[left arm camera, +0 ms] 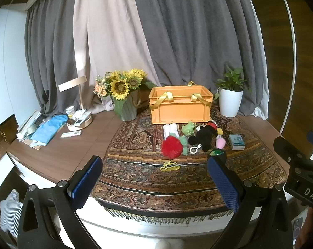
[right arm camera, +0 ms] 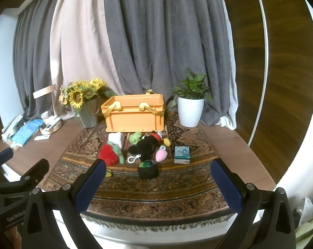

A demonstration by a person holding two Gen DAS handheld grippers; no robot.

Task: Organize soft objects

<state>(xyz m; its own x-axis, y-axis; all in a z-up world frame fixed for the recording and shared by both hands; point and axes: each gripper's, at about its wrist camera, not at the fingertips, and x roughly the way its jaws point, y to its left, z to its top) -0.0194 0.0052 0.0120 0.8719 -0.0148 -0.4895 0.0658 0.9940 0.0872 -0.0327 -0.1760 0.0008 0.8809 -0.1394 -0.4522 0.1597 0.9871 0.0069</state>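
Left wrist view: the left hand-held gripper (left arm camera: 154, 184) hangs wide and empty; soft toys, including a red fluffy pompom (left arm camera: 172, 147), lie before the orange plastic crate (left arm camera: 179, 104). Right wrist view: the right hand-held gripper (right arm camera: 158, 184) is equally wide; approach one toy squarely, pinching its bulk.

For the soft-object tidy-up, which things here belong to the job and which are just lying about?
Job: orange crate; red pom-pom; black plush mouse; green frog plush; pink toy; white rolled cloth.

Lying about: sunflower bouquet; potted plant; small blue box; blue cloth; remote.
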